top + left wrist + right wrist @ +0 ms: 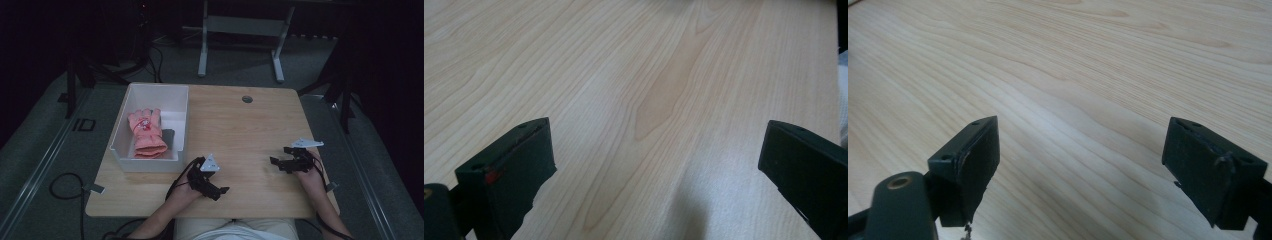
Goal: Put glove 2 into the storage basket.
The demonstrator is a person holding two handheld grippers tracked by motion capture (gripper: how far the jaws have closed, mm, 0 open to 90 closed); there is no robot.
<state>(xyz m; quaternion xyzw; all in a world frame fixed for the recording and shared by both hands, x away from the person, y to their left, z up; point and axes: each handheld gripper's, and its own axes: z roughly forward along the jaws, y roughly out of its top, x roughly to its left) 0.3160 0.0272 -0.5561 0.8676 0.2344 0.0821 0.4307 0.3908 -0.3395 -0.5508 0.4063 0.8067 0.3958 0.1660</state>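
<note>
Resting on bench (250,130), both claws gaping, empty — left claw (216,186), right claw (280,157). Pink glove (145,133) lies in white bin (150,90), far-left. Prob. soft, light, floppy — pinch at cuff.

Pink glove (146,133) with a small red-and-white patch, in a white bin (176,95), left of frame. Pale wood-grain counter (250,135). Black grippers, grey plates.

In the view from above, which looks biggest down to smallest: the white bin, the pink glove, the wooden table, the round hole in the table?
1. wooden table
2. white bin
3. pink glove, lying inside the bin
4. round hole, far the smallest
</note>
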